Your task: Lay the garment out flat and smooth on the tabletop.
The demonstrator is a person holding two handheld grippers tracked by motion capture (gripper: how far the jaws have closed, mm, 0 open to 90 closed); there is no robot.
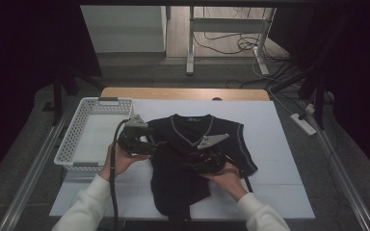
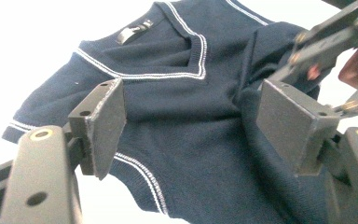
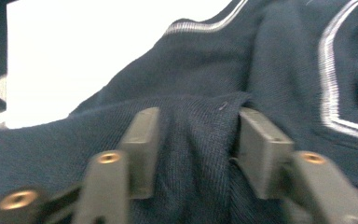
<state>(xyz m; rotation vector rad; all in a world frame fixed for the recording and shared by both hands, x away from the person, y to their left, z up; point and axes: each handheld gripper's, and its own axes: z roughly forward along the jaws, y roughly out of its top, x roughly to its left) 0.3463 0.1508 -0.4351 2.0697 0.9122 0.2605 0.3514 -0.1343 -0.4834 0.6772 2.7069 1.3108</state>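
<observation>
While the person's hands came in from the near edge, the right gripper (image 1: 198, 160) sat on the navy sweater (image 1: 192, 159), its jaws parted around a raised fold of knit. Just left, the left gripper (image 1: 149, 146) hung wide open at the sweater's edge, gripping nothing. Farther back, a white basket (image 1: 75, 137) stood on the table (image 1: 279, 144).

We see a grey floor (image 1: 139, 72) beyond the far edge of the bench (image 1: 183, 93), where a white desk frame (image 1: 231, 29) stands over loose black cables (image 1: 241, 43). A power strip (image 1: 303, 123) lies off the bench's right edge. Dark curtains (image 1: 24, 57) close both sides.
</observation>
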